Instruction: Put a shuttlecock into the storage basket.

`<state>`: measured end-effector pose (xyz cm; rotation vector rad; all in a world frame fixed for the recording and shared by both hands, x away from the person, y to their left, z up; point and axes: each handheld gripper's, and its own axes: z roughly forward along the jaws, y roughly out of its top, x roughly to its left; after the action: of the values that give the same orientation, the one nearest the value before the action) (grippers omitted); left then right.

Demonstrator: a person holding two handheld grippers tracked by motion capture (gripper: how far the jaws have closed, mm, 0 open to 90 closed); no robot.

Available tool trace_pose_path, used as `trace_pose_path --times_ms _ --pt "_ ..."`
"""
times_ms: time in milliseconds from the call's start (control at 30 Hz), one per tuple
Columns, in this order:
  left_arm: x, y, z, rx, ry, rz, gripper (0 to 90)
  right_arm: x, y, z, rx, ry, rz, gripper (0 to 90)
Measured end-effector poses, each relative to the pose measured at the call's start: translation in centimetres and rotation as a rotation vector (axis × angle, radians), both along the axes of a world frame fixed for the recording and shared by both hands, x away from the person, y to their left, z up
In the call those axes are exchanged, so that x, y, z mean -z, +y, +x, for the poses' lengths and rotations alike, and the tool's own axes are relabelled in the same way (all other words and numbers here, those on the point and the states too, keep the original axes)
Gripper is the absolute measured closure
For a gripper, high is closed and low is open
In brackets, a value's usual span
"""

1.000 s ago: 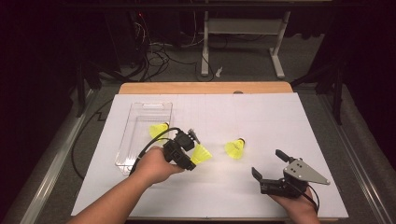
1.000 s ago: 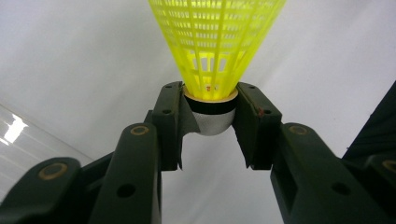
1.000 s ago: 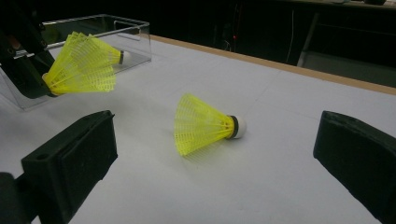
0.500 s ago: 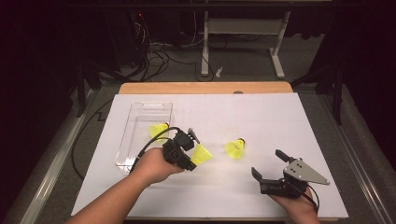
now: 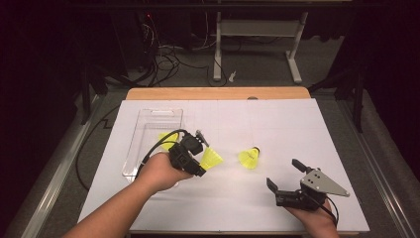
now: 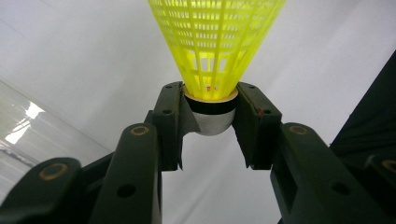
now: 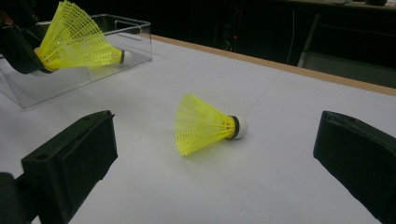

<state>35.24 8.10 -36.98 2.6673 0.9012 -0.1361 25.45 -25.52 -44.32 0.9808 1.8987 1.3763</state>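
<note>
Item 1: held shuttlecock (image 6: pixel 215 51), yellow plastic skirt, white cork with black band. Gripped at the cork by the left tool (image 6: pixel 212 126), whose pads (image 6: pixel 175 116) clamp it from both sides, skirt pointing away from the hand. In the high view it sits above the white sheet, just beside the near right corner of the clear plastic tray (image 5: pixel 148 119), not yet over it.

Item 2: shuttlecock in the tray (image 5: pixel 167 139), yellow, lying on its side on the tray floor. Counted as delivered.

Item 3: loose shuttlecock (image 7: pixel 208 125), yellow, lying on its side on the table (image 5: pixel 277 124) between the two hands, cork toward the far edge. Well apart from the tray. Untouched.

Item 4: right tool (image 5: pixel 289 179), grey three-cornered plate on top, held low near the front edge of the table. Jaws spread wide, nothing between them. In the right gripper view they frame the loose shuttlecock from a distance.

Item 5: left tool, as above: clenched on Item 1, hand wrapped around its body, cable looping back over the tray.

Status, judged from the layout: the work appears to be gathering shuttlecocks into the tray. One of three visible is in, one is in the grip and close to the tray, one remains on the table. Left to do: carry Item 1 over the tray wall and release it, then collect Item 3, for which the right tool seems best placed.
</note>
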Motion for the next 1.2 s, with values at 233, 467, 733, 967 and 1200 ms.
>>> trace_pose_path --times_ms 233,467,733,967,1200 --pt "-1.0 0.4 0.0 -0.013 -0.008 -0.004 64.5 0.0 0.0 0.0 0.0 0.001 -0.001 0.0" --pt "-2.2 1.0 0.2 -0.026 -0.042 0.006 64.5 0.0 0.1 0.0 -0.002 0.002 -0.006 0.0" --pt "-2.9 2.4 0.5 -0.065 -0.05 0.023 64.5 0.0 0.0 0.0 -0.002 0.001 -0.004 0.0" --pt "-3.4 3.3 0.7 -0.077 -0.058 0.02 64.6 0.1 0.1 0.0 -0.002 0.002 -0.007 0.0" --pt "-3.7 4.9 1.2 -0.121 -0.062 0.035 64.6 0.1 0.1 0.0 -0.001 0.004 -0.005 0.0"
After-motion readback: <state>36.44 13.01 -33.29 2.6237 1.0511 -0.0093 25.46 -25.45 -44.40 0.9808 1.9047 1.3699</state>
